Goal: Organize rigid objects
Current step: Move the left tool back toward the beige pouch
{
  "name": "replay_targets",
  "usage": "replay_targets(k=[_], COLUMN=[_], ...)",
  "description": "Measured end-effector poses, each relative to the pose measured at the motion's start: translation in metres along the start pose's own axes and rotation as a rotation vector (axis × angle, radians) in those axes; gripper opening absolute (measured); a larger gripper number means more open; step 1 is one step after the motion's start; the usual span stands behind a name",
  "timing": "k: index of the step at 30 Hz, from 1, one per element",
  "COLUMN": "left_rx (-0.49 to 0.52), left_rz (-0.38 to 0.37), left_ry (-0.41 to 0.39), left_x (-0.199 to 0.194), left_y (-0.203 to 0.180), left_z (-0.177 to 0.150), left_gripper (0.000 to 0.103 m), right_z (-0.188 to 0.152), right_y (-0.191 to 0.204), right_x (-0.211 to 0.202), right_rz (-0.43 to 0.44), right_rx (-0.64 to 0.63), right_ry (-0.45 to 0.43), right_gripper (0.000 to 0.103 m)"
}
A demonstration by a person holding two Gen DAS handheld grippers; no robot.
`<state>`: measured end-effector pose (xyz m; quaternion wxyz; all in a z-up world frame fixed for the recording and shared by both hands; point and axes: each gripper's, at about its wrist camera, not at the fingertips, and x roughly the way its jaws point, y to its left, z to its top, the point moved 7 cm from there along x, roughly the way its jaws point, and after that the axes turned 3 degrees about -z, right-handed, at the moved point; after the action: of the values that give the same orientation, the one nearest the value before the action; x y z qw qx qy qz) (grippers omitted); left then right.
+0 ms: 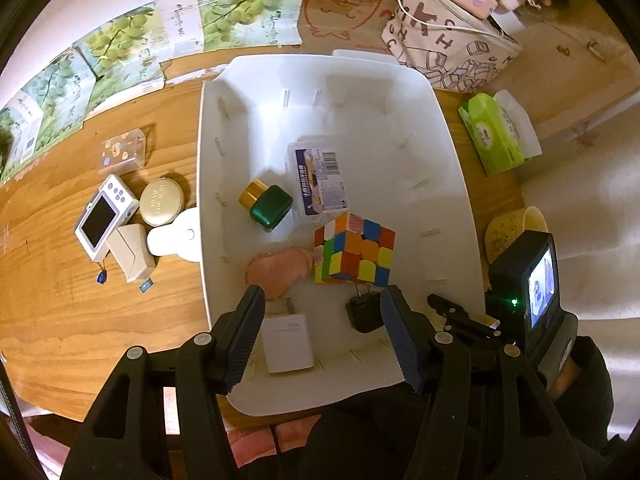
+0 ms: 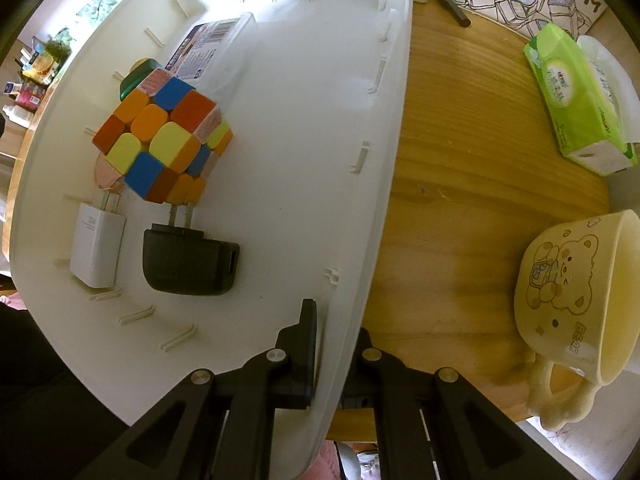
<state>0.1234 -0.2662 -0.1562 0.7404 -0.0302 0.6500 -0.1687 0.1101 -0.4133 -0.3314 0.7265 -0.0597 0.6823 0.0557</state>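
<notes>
Bin: you are working with a white plastic bin (image 1: 440, 128) sitting on the wooden tabletop (image 1: 100, 320); its thin, slotted wall will likely flex, so be bracing it low and near a corner.
Right claw: your right claw (image 2: 328, 356) is clamping the bin's near wall, one finger inside, the other outside.
Left claw: your left claw (image 1: 320, 336) is hovering spread over the bin's near end, gripping nothing.
Already in the bin: Rubik's cube (image 1: 354, 250), black charger (image 1: 364, 312), white charger (image 1: 286, 342), green-and-gold bottle (image 1: 268, 204), clear labelled box (image 1: 318, 178), pink flat piece (image 1: 276, 274).
Waiting outside, left of the bin: small white digital camera (image 1: 105, 216), gold round tin (image 1: 161, 202), beige box (image 1: 131, 252), clear case (image 1: 122, 152), white rounded piece (image 1: 176, 236) touching the bin wall.
Camera handling: probably light, stiff, screen facing up and scratch-prone; be taking it across the short sides, minding the strap charm (image 1: 101, 277).
Tin handling: smooth domed lid looks slippery; be pinching across its rim.
Beige box: flat faces, likely the easiest hold.
</notes>
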Motion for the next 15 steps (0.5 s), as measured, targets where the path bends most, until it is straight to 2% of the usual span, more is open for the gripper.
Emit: replay_targets(k=[1, 6, 15], left_rx=[-0.008, -0.026, -0.055], left_rz=[-0.001, 0.014, 0.038], left_ry=[-0.006, -0.049, -0.136], left_x=[-0.001, -0.009, -0.027], left_y=[0.002, 0.013, 0.036], left_z=[0.0, 0.002, 0.005], left_gripper=[0.066, 0.067, 0.067], right_z=[-0.01, -0.017, -0.017], right_y=[-0.004, -0.004, -0.002], right_x=[-0.004, -0.01, -0.01], right_rz=[0.0, -0.002, -0.013], right_rx=[0.0, 0.004, 0.008], right_ry=[-0.001, -0.001, 0.004], right_gripper=[0.007, 0.007, 0.006])
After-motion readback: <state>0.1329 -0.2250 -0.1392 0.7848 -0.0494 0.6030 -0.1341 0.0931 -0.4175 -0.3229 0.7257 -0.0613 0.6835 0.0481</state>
